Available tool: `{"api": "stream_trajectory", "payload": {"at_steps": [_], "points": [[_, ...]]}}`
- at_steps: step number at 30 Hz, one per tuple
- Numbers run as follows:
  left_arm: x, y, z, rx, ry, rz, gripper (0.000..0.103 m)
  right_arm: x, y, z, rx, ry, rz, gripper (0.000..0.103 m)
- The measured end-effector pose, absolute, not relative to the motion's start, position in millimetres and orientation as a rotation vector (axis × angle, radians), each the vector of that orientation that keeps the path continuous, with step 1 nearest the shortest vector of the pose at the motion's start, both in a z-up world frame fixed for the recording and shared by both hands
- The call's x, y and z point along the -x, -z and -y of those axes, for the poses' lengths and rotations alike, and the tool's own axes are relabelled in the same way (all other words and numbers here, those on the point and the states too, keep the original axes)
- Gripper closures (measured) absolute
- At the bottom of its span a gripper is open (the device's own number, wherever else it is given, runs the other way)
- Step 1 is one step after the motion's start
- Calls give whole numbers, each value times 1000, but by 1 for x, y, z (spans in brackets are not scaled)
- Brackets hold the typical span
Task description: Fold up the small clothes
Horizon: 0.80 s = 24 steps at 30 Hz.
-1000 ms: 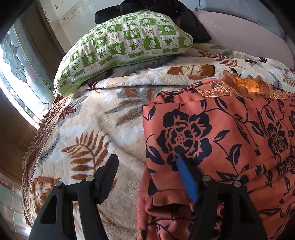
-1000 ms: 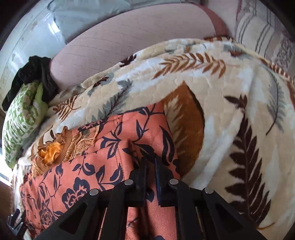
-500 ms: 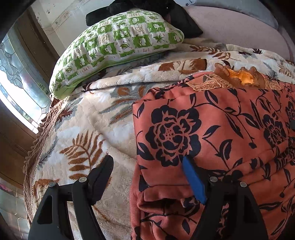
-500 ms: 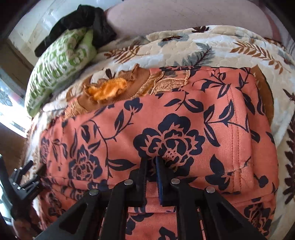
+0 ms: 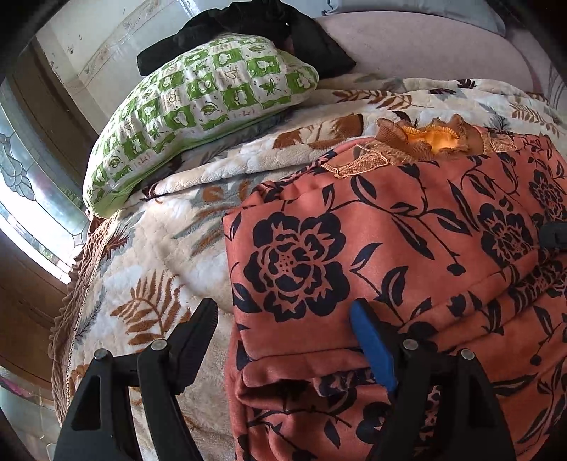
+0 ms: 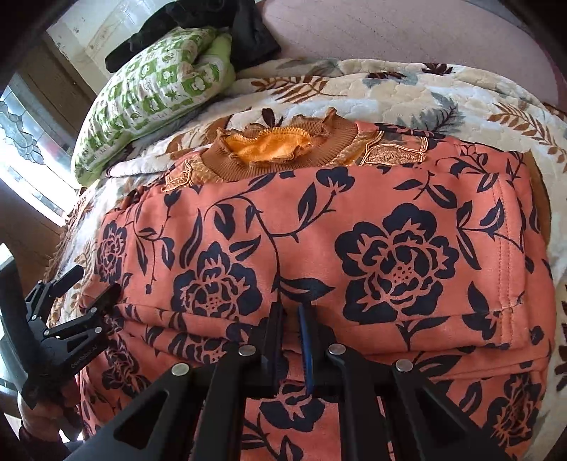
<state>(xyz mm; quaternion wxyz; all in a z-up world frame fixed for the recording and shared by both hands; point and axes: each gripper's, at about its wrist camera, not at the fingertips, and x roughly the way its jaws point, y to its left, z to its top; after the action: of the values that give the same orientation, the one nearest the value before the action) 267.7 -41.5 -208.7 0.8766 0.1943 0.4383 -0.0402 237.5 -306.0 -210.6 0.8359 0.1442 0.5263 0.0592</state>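
A salmon-orange garment with dark blue flowers lies folded over on the leaf-patterned blanket. It also shows in the right wrist view, with its brown ribbed collar and orange lining at the far edge. My left gripper is open at the garment's left edge, one finger on the blanket, the blue-padded finger on the cloth. It also appears in the right wrist view. My right gripper hovers over the fold with its jaws a narrow gap apart, nothing between them.
A green and white checked pillow lies at the far left of the bed, with a black cloth behind it. A pink headboard runs along the back. A bright window is at the left.
My right gripper has pulled back from the garment's right side to its near middle fold and its jaws have parted slightly. My left gripper stays open at the left edge.
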Motion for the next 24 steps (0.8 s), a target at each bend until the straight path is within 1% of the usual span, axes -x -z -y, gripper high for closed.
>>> {"api": "stream_trajectory", "payload": {"at_steps": [4,9,11,18,20,22,24], "points": [[-265,198,40,-345,118,-894,25,-234,201,302,-362,-192,-1083,90],[-267,215,49,-385,127,-952,25,-238,216,277,-320,-232,-1147,90],[-267,214,50,-383,122,-949,25,-237,214,274,-303,-225,-1136,90],[-265,201,41,-303,110,-919,24,-229,201,294,-342,-158,-1122,90],[-264,207,43,-319,114,-946,22,-227,207,299,-360,-130,-1142,90],[-264,216,47,-342,107,-967,22,-225,217,302,-377,-117,-1161,90],[-262,214,48,-349,96,-958,22,-220,215,300,-375,-98,-1138,90]]}}
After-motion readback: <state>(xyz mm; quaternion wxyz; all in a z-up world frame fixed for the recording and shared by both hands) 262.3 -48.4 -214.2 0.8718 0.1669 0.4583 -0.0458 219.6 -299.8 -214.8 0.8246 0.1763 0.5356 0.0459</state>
